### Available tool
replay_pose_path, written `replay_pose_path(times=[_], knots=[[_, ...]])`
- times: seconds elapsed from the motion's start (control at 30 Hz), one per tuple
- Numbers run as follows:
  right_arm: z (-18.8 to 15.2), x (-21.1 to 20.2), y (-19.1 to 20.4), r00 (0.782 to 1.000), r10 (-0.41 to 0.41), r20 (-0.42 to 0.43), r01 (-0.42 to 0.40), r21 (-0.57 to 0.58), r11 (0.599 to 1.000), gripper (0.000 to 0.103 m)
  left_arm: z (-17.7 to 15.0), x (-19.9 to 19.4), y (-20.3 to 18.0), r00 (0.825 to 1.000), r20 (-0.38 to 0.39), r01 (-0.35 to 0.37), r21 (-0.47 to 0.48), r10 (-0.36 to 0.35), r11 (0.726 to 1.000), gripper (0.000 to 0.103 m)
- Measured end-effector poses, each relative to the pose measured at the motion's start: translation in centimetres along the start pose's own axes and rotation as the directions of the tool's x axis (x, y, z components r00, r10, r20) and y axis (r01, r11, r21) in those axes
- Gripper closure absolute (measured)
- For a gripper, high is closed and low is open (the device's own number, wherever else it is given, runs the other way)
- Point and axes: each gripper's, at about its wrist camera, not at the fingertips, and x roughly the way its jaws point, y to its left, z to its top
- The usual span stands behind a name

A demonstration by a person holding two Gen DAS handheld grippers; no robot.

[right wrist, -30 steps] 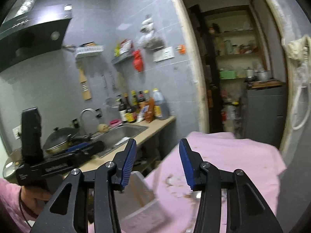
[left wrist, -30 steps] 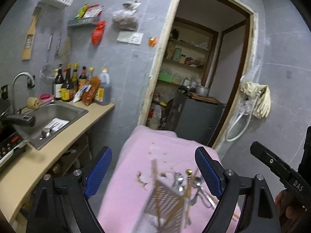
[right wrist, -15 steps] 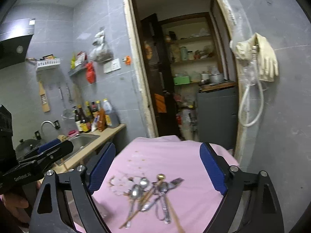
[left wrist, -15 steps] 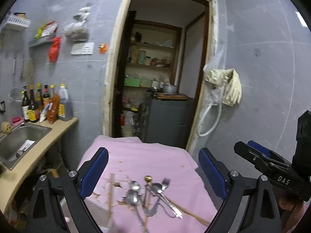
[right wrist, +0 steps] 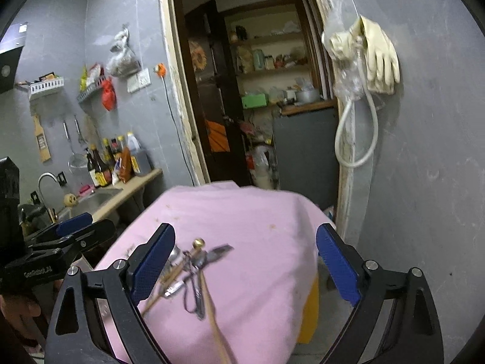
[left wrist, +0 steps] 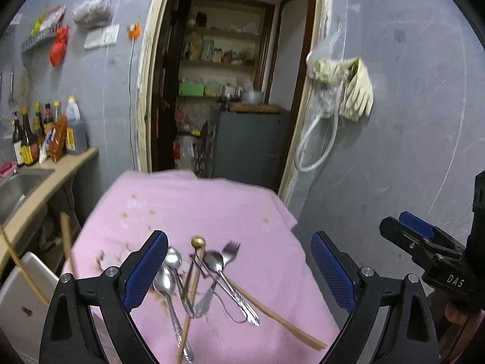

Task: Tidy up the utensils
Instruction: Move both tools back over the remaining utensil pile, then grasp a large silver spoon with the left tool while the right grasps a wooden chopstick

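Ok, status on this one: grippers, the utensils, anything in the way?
Left gripper open, empty; right gripper opening, empty. Utensil pile tangled on pink cloth, untouched. White holder at left. Nothing blocking.

White letters "DAS" are showing on the black plastic body of the right gripper. Blurry white letters are sitting on the black left gripper, too fuzzy to read. The bottle labels are too small to read.

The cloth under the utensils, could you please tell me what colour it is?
Pink, with a few brownish stains; the cloth shows best in the left wrist view.
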Motion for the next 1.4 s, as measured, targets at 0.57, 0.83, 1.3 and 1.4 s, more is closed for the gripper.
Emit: replay_pose_path(times=[0.57, 0.83, 1.3, 1.4], knots=[[-9.0, 11.7, 0.2, 0.947, 0.174, -0.269, -0.172, 0.03, 0.985, 0.03, -4.4, 10.5, 4.4, 0.964, -0.193, -0.205, -0.113, 0.181, 0.972, 0.01], [-11.8, 15.6, 3.1, 0.896, 0.239, -0.373, -0.258, -0.001, 0.966, 0.056, -5.4, 13.8, 6.9, 0.921, -0.285, -0.319, -0.159, 0.266, 0.934, 0.026], [-12.0, 18.9, 6.2, 0.828, 0.239, -0.508, -0.306, -0.051, 0.951, 0.09, -6.5, 16.0, 10.1, 0.888, -0.387, -0.363, -0.263, 0.247, 0.894, 0.05], [-12.2, 18.4, 5.8, 0.828, 0.223, -0.514, -0.28, -0.034, 0.959, 0.096, -6.5, 15.9, 10.3, 0.889, -0.39, -0.36, -0.267, 0.241, 0.894, 0.063]])
